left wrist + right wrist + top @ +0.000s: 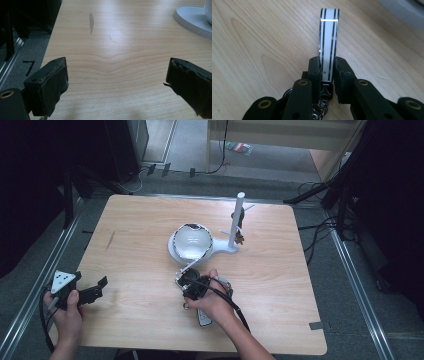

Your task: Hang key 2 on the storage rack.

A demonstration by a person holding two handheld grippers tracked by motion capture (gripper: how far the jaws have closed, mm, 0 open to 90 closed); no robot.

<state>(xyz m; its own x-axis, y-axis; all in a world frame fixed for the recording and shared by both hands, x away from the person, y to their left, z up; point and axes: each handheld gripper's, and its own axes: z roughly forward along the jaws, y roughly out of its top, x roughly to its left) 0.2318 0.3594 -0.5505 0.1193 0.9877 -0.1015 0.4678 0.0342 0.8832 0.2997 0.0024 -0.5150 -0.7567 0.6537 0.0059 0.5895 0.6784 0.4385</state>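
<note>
My right gripper (pixel 327 62) is shut on a white strap with black stripes (pixel 328 35), which sticks out past the jaws over the bare wood. A metal clasp and chain (pixel 322 106) hang from the strap's near end, under the jaws. In the high view the right gripper (pixel 187 277) sits at the table's middle front, and the strap (pixel 189 267) points toward a white stand (pixel 223 250). That stand carries a white bowl (pixel 192 240) and an upright post (pixel 236 217). My left gripper (pixel 100 287) rests open at the front left corner, nothing between its jaws (pixel 116 82).
A small dark object (pixel 240 237) hangs at the post. The stand's round base (pixel 192 20) lies far right of the left gripper, and its edge (pixel 404 12) lies just beyond the strap. Cables and dark frames ring the table; a metal rail (pixel 30 295) runs along its left side.
</note>
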